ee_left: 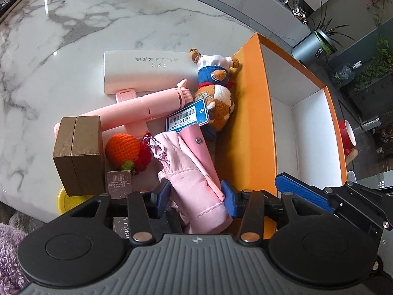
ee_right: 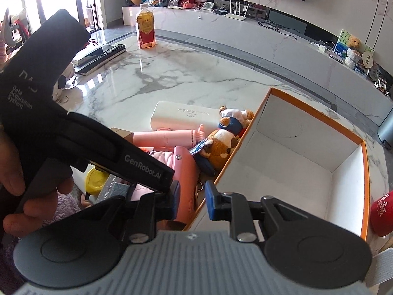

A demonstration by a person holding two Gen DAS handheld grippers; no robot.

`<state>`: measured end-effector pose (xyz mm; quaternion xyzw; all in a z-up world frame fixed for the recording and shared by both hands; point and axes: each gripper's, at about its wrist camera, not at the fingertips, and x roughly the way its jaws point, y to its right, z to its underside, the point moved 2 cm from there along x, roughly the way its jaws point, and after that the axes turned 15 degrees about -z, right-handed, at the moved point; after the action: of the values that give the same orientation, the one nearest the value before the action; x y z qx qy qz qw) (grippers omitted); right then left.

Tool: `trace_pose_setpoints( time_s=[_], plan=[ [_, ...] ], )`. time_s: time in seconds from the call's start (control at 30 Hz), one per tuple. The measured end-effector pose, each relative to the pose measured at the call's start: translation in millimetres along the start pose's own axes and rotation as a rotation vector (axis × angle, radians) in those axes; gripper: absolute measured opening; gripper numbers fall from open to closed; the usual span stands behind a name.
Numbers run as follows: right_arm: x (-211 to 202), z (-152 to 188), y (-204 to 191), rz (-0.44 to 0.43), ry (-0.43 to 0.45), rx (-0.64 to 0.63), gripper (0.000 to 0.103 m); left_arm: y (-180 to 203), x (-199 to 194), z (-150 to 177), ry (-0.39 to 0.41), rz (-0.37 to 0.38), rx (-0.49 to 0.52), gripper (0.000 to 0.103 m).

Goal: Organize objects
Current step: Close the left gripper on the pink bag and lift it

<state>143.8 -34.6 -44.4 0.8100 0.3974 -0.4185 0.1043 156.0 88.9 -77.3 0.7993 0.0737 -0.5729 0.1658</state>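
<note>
The left gripper point(ee_left: 195, 196) has its two blue-padded fingers on either side of one pink fabric pouch point(ee_left: 194, 182), the pads pressed against the cloth, so it appears clamped on it. The right gripper point(ee_right: 191, 202) hovers with its two fingers apart and nothing between them; one finger sits over the pile of things, the other over the near wall of the orange box point(ee_right: 366, 172).

That single orange box, white inside, lies open just right of the left fingers, on the marble surface point(ee_left: 73, 49). Ahead of the left fingers lies one cluster: one white rectangular case point(ee_left: 137, 71) farthest off, one pink selfie stick point(ee_left: 132, 109) across it, and one plush bear point(ee_left: 216, 91) leaning on the box's outer wall, with one blue price tag point(ee_left: 188, 118) attached. Left of the fingers stand one brown cardboard box point(ee_left: 78, 152) and, beside it, one orange crocheted fruit point(ee_left: 122, 148) touching one red charm point(ee_left: 143, 156). One small dark card box point(ee_left: 119, 182) and one yellow lid point(ee_left: 67, 200) sit nearest the left finger.

Well beyond the right fingers, one bottle of amber drink point(ee_right: 146, 28) stands upright, with one black remote point(ee_right: 103, 54) to its left.
</note>
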Motion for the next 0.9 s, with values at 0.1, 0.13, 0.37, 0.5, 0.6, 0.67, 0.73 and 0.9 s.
trace_pose_setpoints(
  time_s=[0.1, 0.13, 0.37, 0.5, 0.6, 0.67, 0.73, 0.9],
  plan=[
    [1.6, -2.9, 1.7, -0.019, -0.007, 0.004, 0.024, -1.2, -4.0, 0.3, 0.023, 0.008, 0.001, 0.041],
    [1.3, -4.1, 1.4, -0.024, -0.007, 0.007, 0.024, -1.9, -6.7, -0.3, 0.033, 0.011, 0.006, 0.038],
    [4.8, -18.6, -0.2, -0.064, -0.029, 0.044, 0.025, -6.1, -44.3, -7.4, 0.186, 0.010, 0.049, 0.034],
    [16.3, -27.9, -7.6, -0.058, -0.063, 0.026, 0.025, -9.8, -66.8, -12.9, 0.299, -0.027, 0.082, 0.033],
    [31.7, -34.5, -11.3, -0.039, -0.118, 0.031, 0.027, -15.4, -71.1, -15.1, 0.314, -0.031, 0.086, 0.033],
    [42.8, -37.0, -13.2, -0.039, -0.156, 0.037, 0.031, -20.5, -68.7, -14.7, 0.312, -0.025, 0.079, 0.033],
    [52.8, -37.6, -15.5, -0.038, -0.195, 0.044, 0.031, -26.9, -66.3, -13.8, 0.310, -0.016, 0.065, 0.033],
    [72.6, -34.4, -26.2, -0.061, -0.273, 0.048, 0.039, -45.8, -63.8, -13.9, 0.319, 0.010, 0.035, 0.033]
  ],
)
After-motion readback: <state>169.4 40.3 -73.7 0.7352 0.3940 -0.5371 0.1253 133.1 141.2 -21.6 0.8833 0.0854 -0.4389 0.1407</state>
